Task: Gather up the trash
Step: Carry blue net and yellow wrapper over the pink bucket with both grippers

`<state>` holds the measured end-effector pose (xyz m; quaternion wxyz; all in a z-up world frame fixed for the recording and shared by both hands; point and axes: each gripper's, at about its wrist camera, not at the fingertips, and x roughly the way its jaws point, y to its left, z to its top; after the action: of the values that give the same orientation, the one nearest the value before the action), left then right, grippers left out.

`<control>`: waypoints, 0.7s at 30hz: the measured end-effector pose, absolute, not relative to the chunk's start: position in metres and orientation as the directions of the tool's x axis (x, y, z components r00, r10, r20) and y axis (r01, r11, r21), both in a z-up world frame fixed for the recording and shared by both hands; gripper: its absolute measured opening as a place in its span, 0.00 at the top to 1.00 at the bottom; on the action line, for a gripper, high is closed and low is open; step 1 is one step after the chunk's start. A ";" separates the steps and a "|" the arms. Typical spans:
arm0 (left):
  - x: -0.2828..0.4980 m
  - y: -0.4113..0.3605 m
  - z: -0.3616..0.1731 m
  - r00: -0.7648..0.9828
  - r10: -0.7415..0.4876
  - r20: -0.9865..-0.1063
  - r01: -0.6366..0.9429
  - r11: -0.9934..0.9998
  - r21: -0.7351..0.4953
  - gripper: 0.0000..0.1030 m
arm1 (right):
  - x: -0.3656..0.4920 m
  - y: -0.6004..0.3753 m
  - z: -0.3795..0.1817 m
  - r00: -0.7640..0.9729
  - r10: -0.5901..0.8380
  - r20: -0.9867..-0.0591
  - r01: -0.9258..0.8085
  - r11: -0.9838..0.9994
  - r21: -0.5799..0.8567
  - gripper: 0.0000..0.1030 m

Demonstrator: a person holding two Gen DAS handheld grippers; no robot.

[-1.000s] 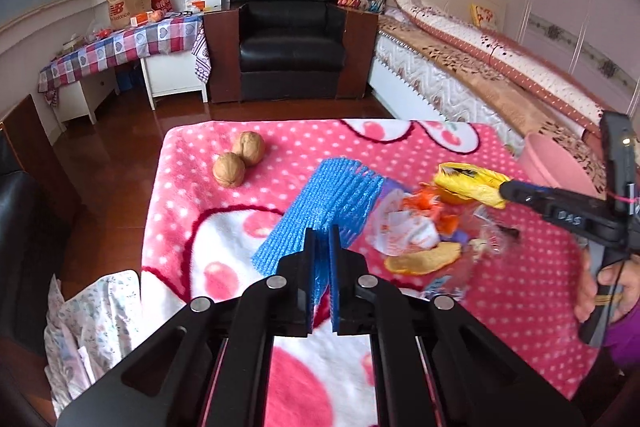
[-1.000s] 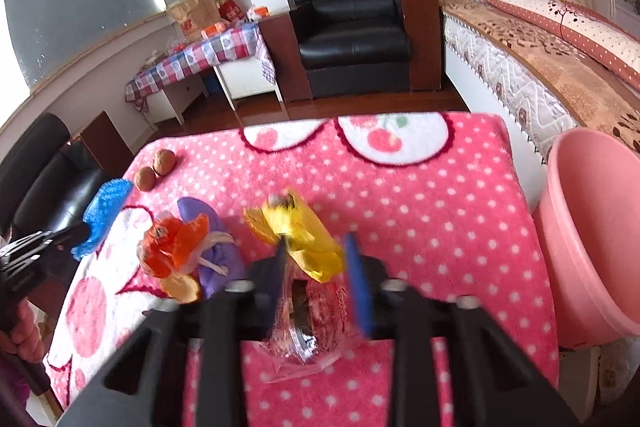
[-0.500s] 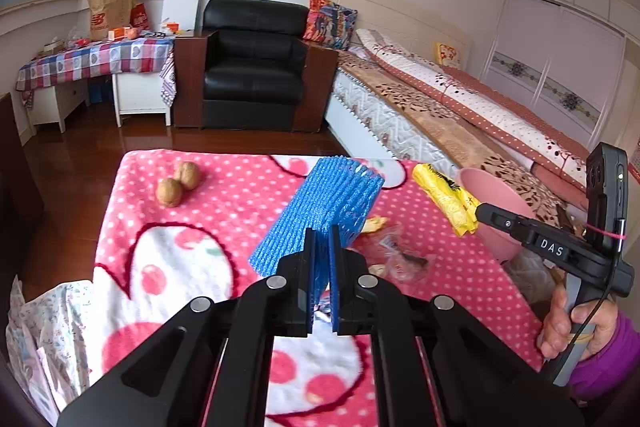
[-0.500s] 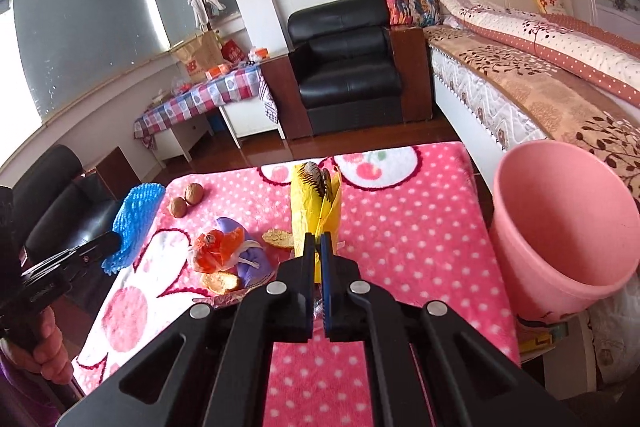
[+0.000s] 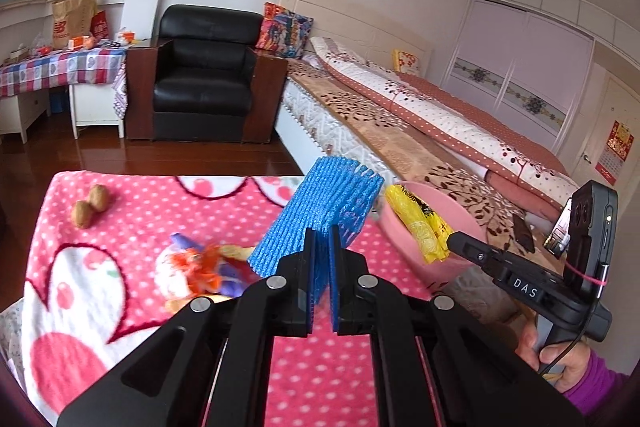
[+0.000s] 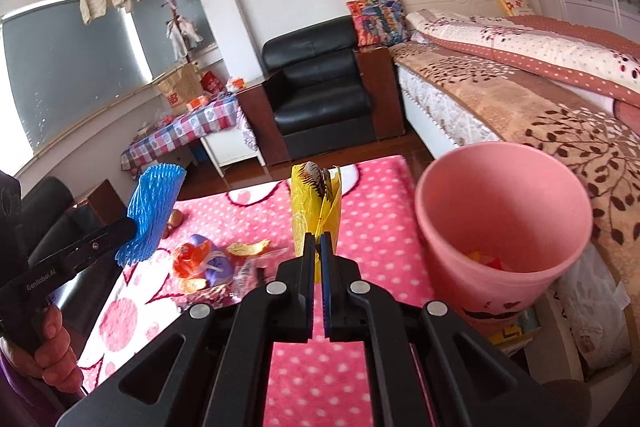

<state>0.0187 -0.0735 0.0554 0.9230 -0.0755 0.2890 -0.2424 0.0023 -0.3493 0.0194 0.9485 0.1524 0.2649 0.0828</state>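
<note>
Holding a yellow wrapper (image 6: pixel 316 205) upright, my right gripper (image 6: pixel 317 247) is clamped on its lower end, above the pink dotted blanket (image 6: pixel 360 227) and just left of the pink bin (image 6: pixel 500 227), which is standing off the blanket's right edge beside the bed (image 6: pixel 520 87). My left gripper (image 5: pixel 322 243) is pinching a blue foam net (image 5: pixel 324 211), lifted clear of the blanket. Orange peel and a purple scrap (image 6: pixel 204 263) are lying near the blanket's middle, with clear plastic (image 6: pixel 248 273) beside them. Two walnuts (image 5: pixel 90 205) are sitting near the far left corner.
</note>
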 end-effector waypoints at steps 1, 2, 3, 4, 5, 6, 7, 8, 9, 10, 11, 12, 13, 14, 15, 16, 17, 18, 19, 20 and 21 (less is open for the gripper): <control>0.021 -0.082 0.055 0.708 -0.504 -0.496 0.416 0.864 -0.284 0.95 | 0.001 -0.357 0.019 0.848 0.230 -0.477 -0.064 0.939 0.339 0.98; 0.023 -0.091 0.055 0.701 -0.514 -0.495 0.427 0.858 -0.287 0.95 | 0.000 -0.365 0.018 0.851 0.219 -0.478 -0.049 0.938 0.343 0.98; 0.025 -0.101 0.056 0.692 -0.527 -0.493 0.441 0.850 -0.289 0.95 | -0.001 -0.374 0.017 0.854 0.206 -0.478 -0.034 0.938 0.344 0.98; 0.027 -0.109 0.056 0.685 -0.538 -0.491 0.452 0.842 -0.293 0.95 | -0.002 -0.380 0.017 0.856 0.197 -0.477 -0.024 0.938 0.345 0.98; 0.029 -0.118 0.056 0.675 -0.551 -0.490 0.465 0.834 -0.297 0.95 | -0.003 -0.388 0.016 0.859 0.187 -0.476 -0.012 0.938 0.347 0.98; 0.031 -0.128 0.055 0.667 -0.561 -0.490 0.476 0.827 -0.298 0.95 | -0.004 -0.395 0.015 0.862 0.177 -0.475 0.000 0.937 0.349 0.98; 0.034 -0.139 0.055 0.657 -0.573 -0.491 0.489 0.819 -0.301 0.95 | -0.004 -0.402 0.014 0.864 0.168 -0.475 0.010 0.936 0.351 0.98; 0.037 -0.147 0.053 0.647 -0.583 -0.493 0.498 0.811 -0.306 0.95 | -0.003 -0.408 0.013 0.866 0.159 -0.475 0.022 0.935 0.353 0.98; 0.040 -0.156 0.052 0.636 -0.591 -0.496 0.507 0.805 -0.310 0.95 | -0.003 -0.415 0.011 0.867 0.148 -0.476 0.034 0.935 0.353 0.98; 0.044 -0.166 0.051 0.622 -0.603 -0.500 0.517 0.796 -0.316 0.95 | -0.003 -0.420 0.010 0.868 0.140 -0.477 0.043 0.935 0.353 0.98; 0.047 -0.175 0.049 0.611 -0.611 -0.503 0.525 0.788 -0.320 0.95 | -0.002 -0.426 0.008 0.868 0.132 -0.479 0.054 0.934 0.354 0.98; 0.050 -0.185 0.047 0.598 -0.620 -0.507 0.534 0.781 -0.325 0.95 | -0.002 -0.432 0.007 0.868 0.124 -0.480 0.065 0.932 0.357 0.98; 0.054 -0.194 0.044 0.587 -0.628 -0.511 0.542 0.773 -0.328 0.95 | -0.001 -0.436 0.006 0.868 0.118 -0.482 0.073 0.930 0.359 0.98; 0.057 -0.201 0.041 0.578 -0.634 -0.514 0.549 0.768 -0.330 0.95 | 0.000 -0.443 0.003 0.868 0.109 -0.485 0.084 0.929 0.359 0.98; 0.059 -0.209 0.039 0.570 -0.637 -0.519 0.555 0.764 -0.328 0.95 | 0.001 -0.446 0.002 0.867 0.103 -0.488 0.091 0.929 0.359 0.98; 0.062 -0.218 0.036 0.561 -0.640 -0.525 0.561 0.761 -0.327 0.95 | 0.002 -0.451 0.000 0.866 0.098 -0.491 0.099 0.928 0.359 0.98; 0.065 -0.226 0.033 0.553 -0.642 -0.531 0.565 0.757 -0.328 0.95 | 0.003 -0.457 -0.003 0.864 0.093 -0.495 0.108 0.926 0.362 0.98; 0.068 -0.233 0.030 0.543 -0.646 -0.536 0.568 0.753 -0.333 0.95 | 0.004 -0.460 -0.005 0.863 0.089 -0.497 0.115 0.924 0.364 0.97; 0.072 -0.241 0.027 0.531 -0.651 -0.542 0.571 0.748 -0.339 0.95 | 0.005 -0.465 -0.008 0.862 0.085 -0.500 0.122 0.922 0.367 0.97; 0.075 -0.247 0.024 0.524 -0.654 -0.546 0.572 0.745 -0.344 0.95 | 0.007 -0.467 -0.010 0.861 0.081 -0.503 0.129 0.921 0.369 0.97; 0.079 -0.253 0.021 0.518 -0.655 -0.550 0.573 0.743 -0.346 0.95 | 0.009 -0.470 -0.012 0.859 0.078 -0.506 0.135 0.919 0.371 0.97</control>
<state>0.0788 -0.2527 0.0214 0.8691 -0.0602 0.3408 -0.3535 0.0089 -0.4696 -0.0118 0.9429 0.2008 0.2652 -0.0151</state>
